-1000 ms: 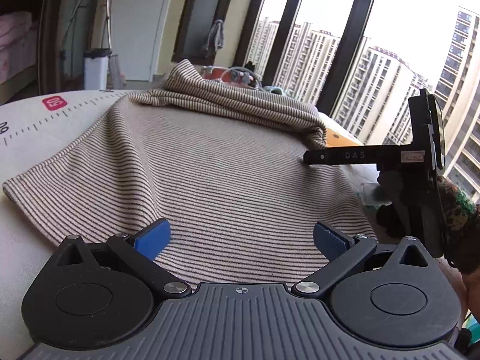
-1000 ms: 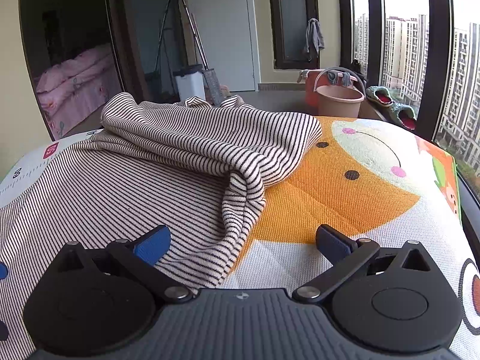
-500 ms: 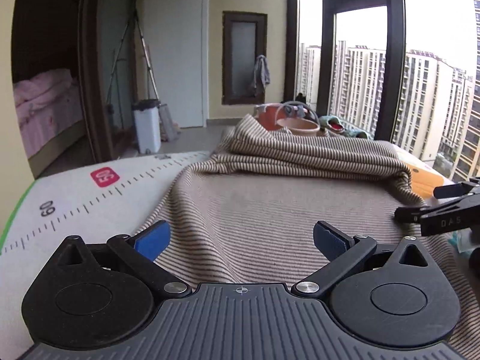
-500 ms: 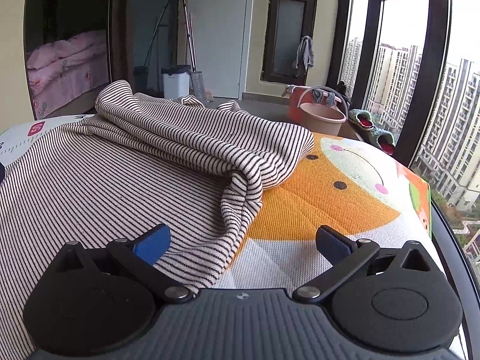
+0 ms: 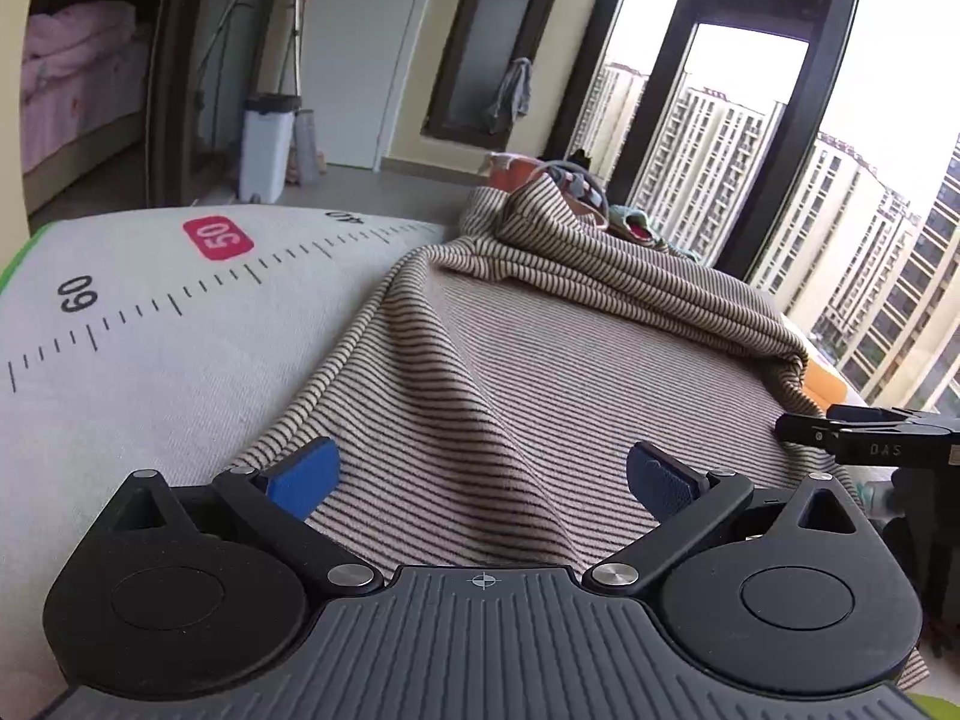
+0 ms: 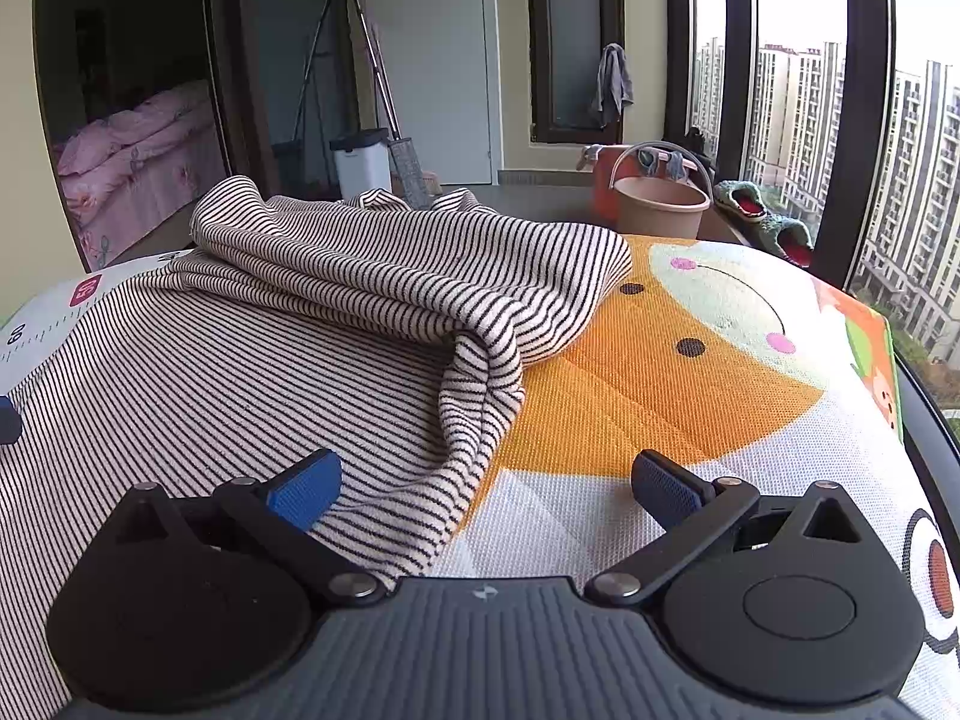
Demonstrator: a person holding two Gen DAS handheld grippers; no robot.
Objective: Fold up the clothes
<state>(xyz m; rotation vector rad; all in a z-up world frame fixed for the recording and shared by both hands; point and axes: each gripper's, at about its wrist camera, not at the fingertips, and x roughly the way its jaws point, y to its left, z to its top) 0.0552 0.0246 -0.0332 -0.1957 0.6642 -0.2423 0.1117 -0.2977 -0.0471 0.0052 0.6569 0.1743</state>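
mat [image 5: 150,360] ruler left view only | striped garment [image 6: 240,396] | both tongs [image 5: 483,474] [image 6: 485,483] wide, apparently empty

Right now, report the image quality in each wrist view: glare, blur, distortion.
Left wrist view: sky through the window is blown out, frames bow with fisheye, striped garment stays sharp. Right wrist view: even light, window less glaring, mat weave crisp, edges curved.

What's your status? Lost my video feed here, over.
Left gripper open, right gripper open, both empty. Striped garment flat on mat, far part bunched. Nothing in the way.
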